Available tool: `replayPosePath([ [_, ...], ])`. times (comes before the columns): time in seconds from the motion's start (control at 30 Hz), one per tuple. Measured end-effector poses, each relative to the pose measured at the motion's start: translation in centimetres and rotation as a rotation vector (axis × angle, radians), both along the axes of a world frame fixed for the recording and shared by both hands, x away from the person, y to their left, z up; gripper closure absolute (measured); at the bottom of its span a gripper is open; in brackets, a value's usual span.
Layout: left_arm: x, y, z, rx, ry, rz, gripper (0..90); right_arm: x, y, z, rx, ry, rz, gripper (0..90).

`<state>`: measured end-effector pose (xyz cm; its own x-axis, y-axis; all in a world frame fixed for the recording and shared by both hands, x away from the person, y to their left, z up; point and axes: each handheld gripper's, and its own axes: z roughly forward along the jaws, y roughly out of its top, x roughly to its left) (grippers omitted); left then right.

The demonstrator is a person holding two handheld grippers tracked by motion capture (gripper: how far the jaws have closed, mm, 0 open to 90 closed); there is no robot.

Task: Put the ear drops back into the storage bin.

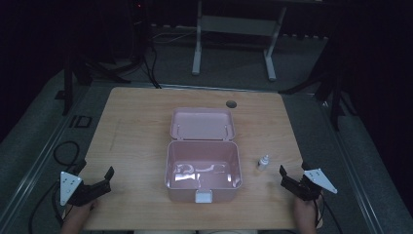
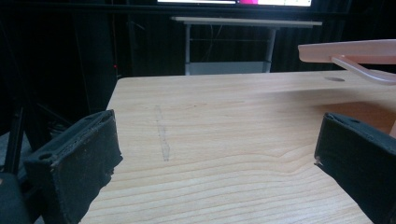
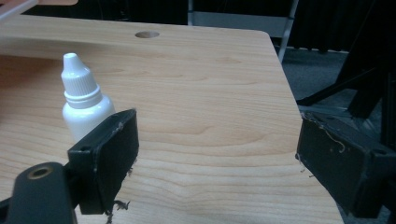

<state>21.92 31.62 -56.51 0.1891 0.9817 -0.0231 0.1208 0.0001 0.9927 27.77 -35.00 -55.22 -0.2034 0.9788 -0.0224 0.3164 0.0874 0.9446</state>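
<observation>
High view: bottle [image 1: 263, 162] beside box [image 1: 203, 191].

In your right gripper view, the bottom of the little white bottle [image 3: 86, 109] hides behind a black jaw. In your left gripper view, the pink box lid [image 2: 355, 51] is cut off at the right edge. From high up, you can't make out the pale things inside the pink box [image 1: 170, 168].

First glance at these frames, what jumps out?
The pink box in the middle of the wooden table, its lid thrown open and lying back behind it. Next, the small white dropper bottle standing upright just to the right of the box. The left gripper and right gripper sit at the near corners, both with jaws open and nothing between them.
</observation>
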Motion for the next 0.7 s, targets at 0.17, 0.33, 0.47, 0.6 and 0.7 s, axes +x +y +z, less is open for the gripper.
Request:
replayPosePath([
  [0.17, 0.0, 0.0, 0.0, 0.000, 0.000, -0.003, 0.4, 0.2, 0.0, 0.1, -0.001, 0.014, 0.032, 12.6],
  [0.33, 0.0, 0.1, 0.0, -0.002, -0.001, -0.010, 0.4, 0.3, 0.9, 0.8, -0.010, 0.016, 0.110, 13.0],
  [0.47, 0.0, 0.1, 0.0, -0.003, -0.002, -0.013, 0.4, 0.2, 1.6, 1.0, -0.063, 0.047, 0.129, 13.0],
  [0.6, 0.0, 0.1, 0.0, -0.004, -0.002, -0.015, 0.4, 0.0, 1.5, 1.1, -0.064, 0.076, 0.122, 13.8],
  [0.7, 0.0, 0.1, 0.0, -0.006, -0.003, -0.017, 0.4, 0.0, 1.1, 1.4, -0.061, 0.106, 0.129, 13.8],
])
